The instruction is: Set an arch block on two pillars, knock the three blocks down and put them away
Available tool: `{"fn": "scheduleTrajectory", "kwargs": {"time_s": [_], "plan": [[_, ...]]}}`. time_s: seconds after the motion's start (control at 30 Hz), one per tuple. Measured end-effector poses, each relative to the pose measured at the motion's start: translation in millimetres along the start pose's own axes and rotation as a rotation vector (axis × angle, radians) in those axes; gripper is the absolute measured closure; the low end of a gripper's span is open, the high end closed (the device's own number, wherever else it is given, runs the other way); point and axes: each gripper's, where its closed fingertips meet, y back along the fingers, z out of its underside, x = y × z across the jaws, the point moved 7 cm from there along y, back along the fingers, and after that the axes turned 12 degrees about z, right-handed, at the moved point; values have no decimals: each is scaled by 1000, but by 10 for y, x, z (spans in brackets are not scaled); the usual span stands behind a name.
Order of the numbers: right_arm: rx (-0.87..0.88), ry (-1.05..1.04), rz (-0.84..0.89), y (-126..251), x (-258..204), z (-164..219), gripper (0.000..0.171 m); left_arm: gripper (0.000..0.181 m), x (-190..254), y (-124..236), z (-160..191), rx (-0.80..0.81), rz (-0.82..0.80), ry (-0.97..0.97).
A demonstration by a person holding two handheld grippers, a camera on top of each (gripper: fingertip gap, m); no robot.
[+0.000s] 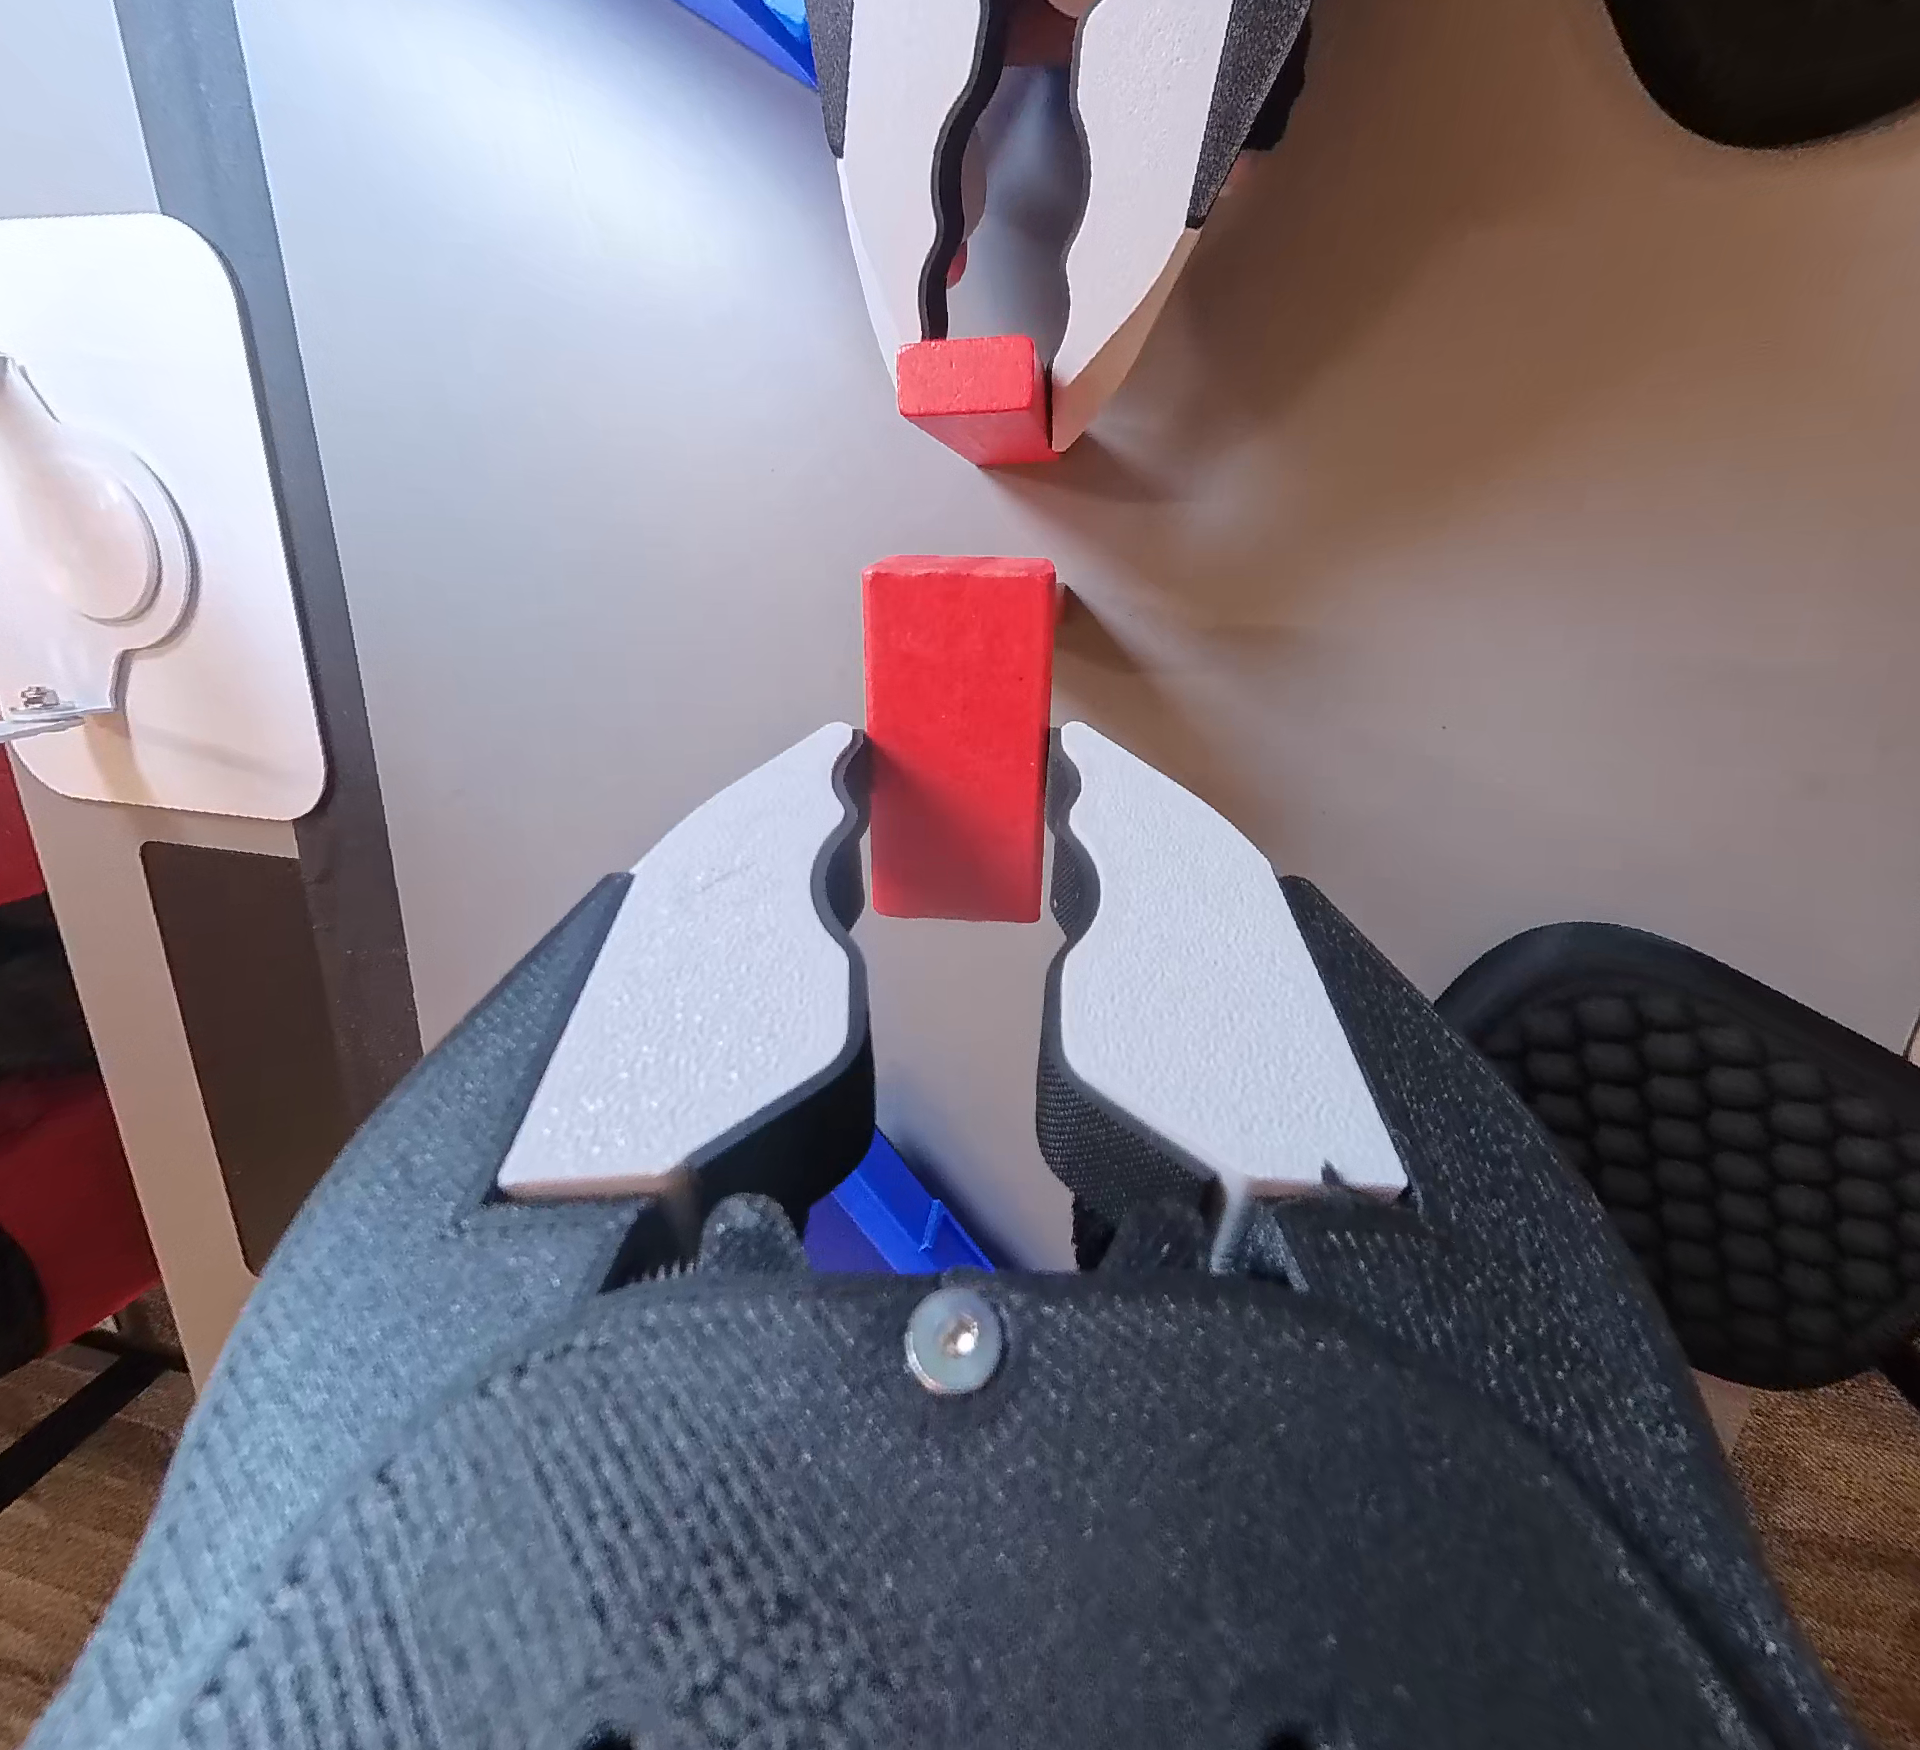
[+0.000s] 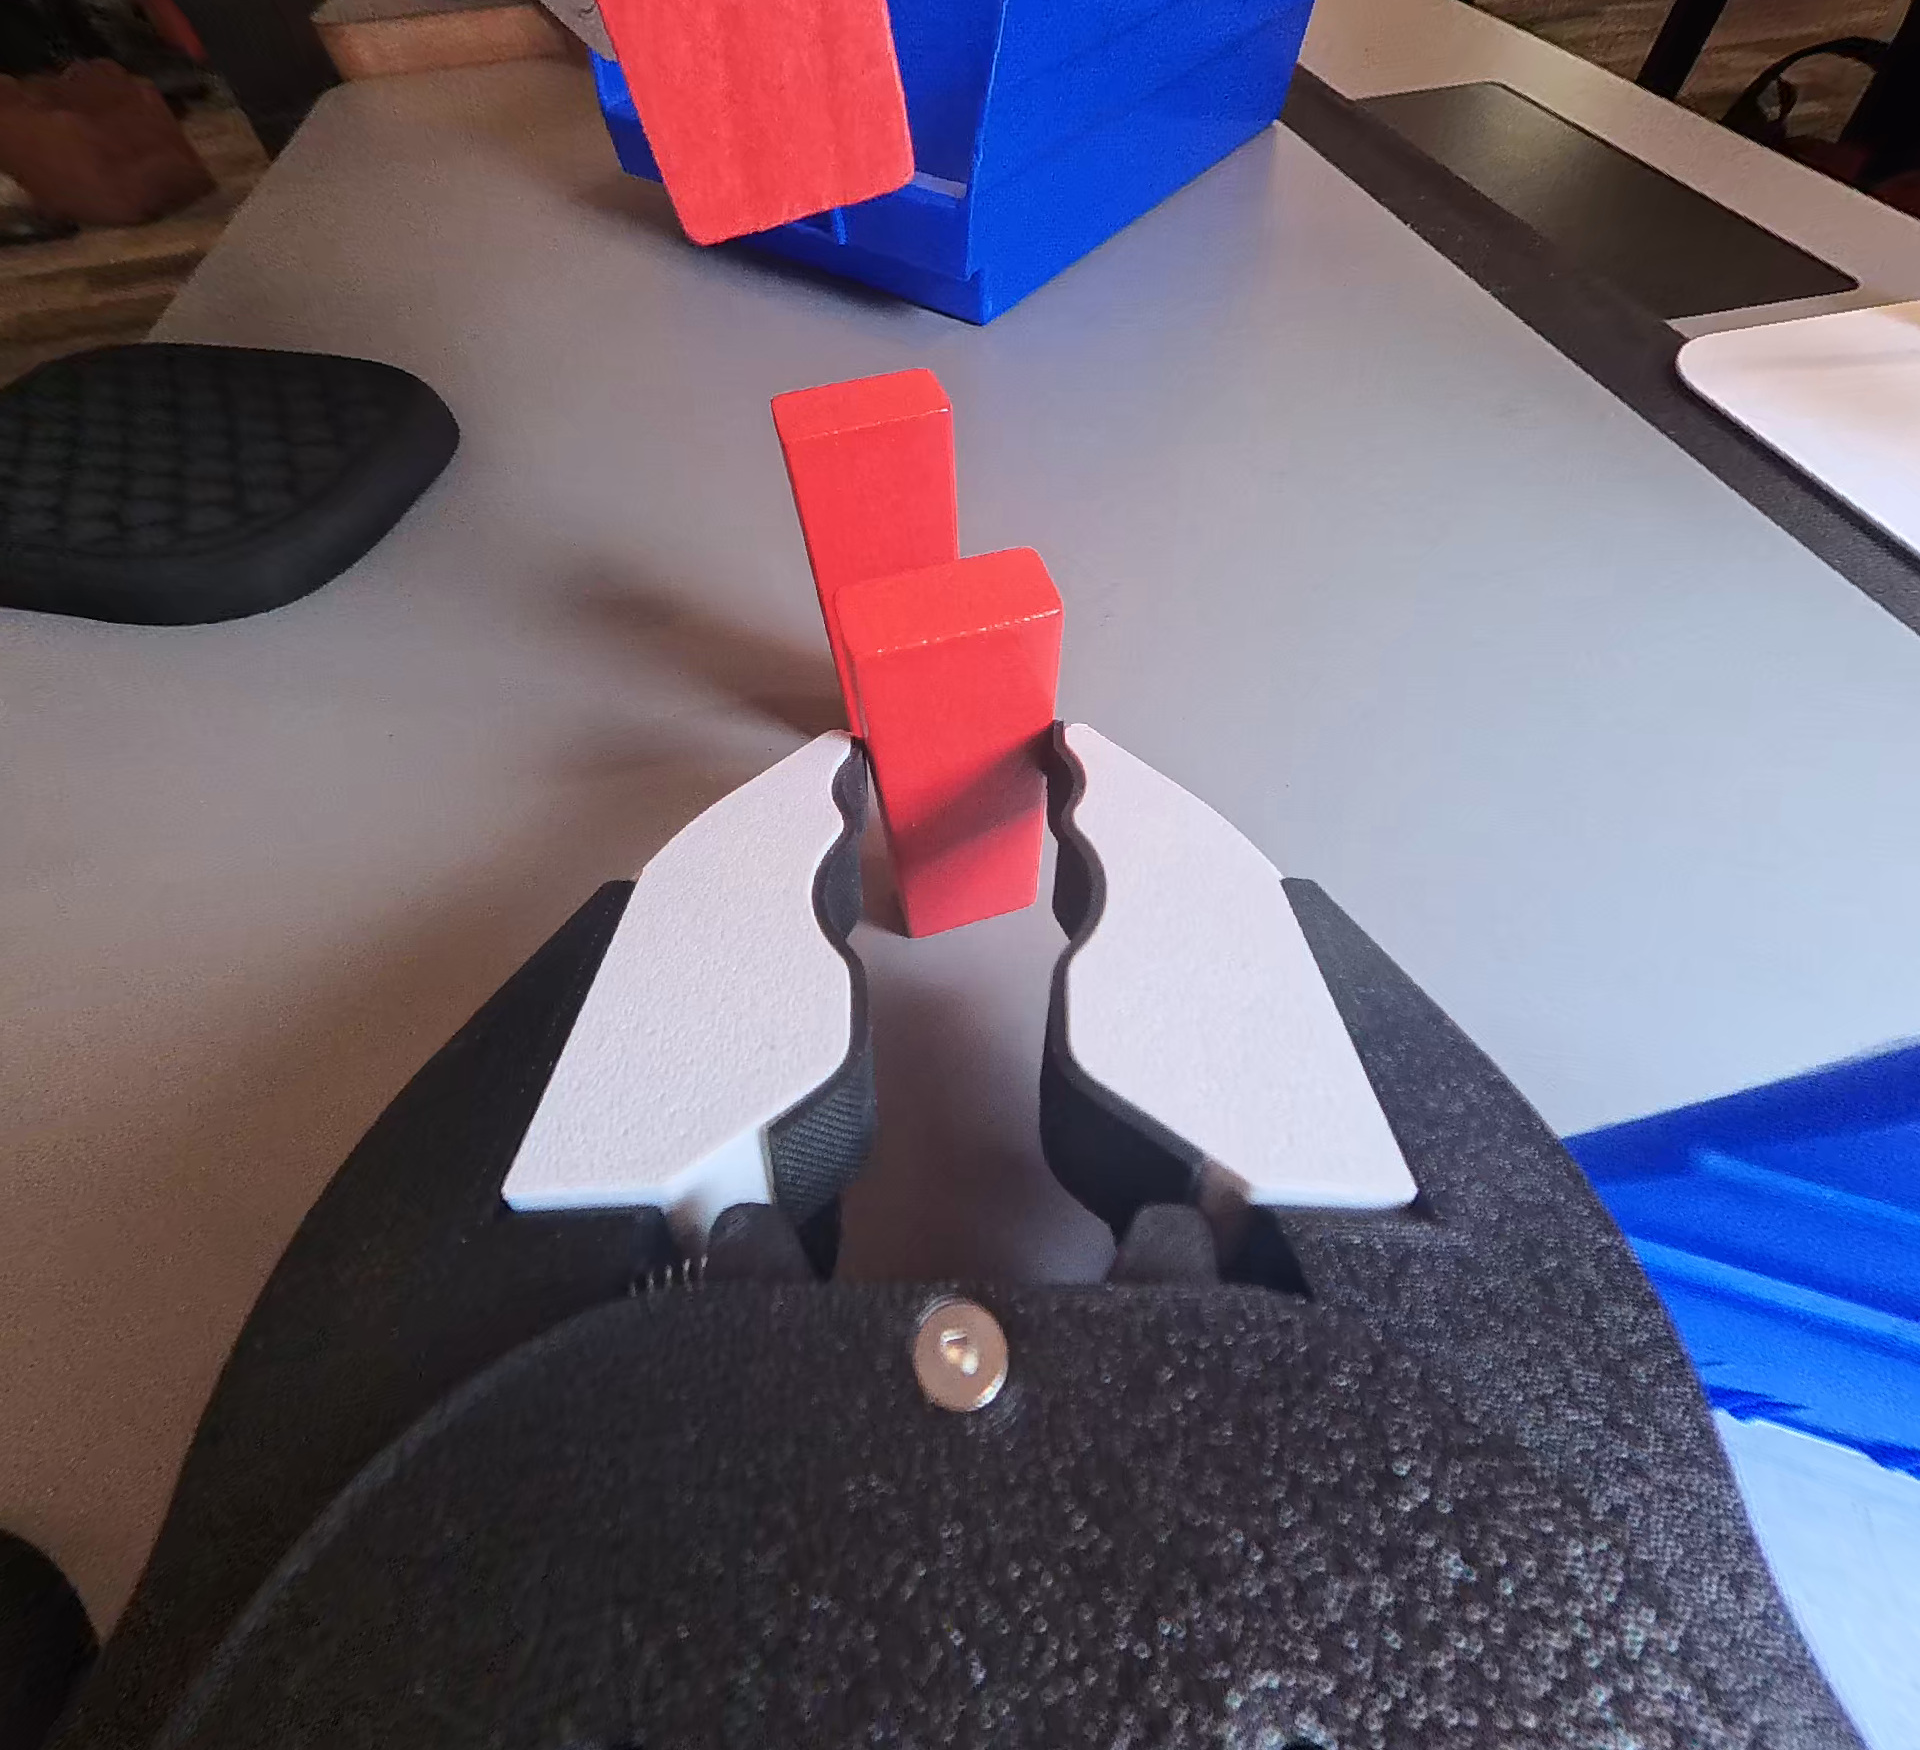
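My right gripper (image 2: pixel 954 739) is shut on a red pillar block (image 2: pixel 951 744) that stands upright on the grey table (image 2: pixel 1403 661). A second red pillar (image 2: pixel 868 474) stands free just behind it. My left gripper (image 1: pixel 956 739) is shut on a third red block (image 1: pixel 956 744) and holds it in the air above the pillars. This block also shows in the right wrist view (image 2: pixel 738 27), flat face toward the camera, so its arch cut is hidden. In the left wrist view the right gripper (image 1: pixel 987 381) grips the top of its pillar (image 1: pixel 971 396).
A blue bin (image 2: pixel 1143 90) stands behind the pillars, and part of another blue bin (image 2: pixel 1766 1233) is at the lower right. A black mesh chair pad (image 2: pixel 208 474) overlaps the table's left edge. A white board (image 2: pixel 1818 412) lies at the right. My right fingertips sit around 11 cm from my left ones.
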Motion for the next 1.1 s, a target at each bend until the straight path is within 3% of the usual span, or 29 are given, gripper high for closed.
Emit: {"fn": "scheduleTrajectory", "kwargs": {"time_s": [0.2,0.53,0.83,1.1], "plan": [[1,-3,-1,1,4,0,137,149,-3,-3,-2,-2,0,0],[20,14,77,201,-68,-92,113,149,-59,-29,-117,1,10,4],[56,-17,162,739,-374,-251,111,149,-148,-114,-304,-24,19,-8],[43,-19,135,782,-676,-89,110,149,-145,-242,-331,-41,34,-2]]}}
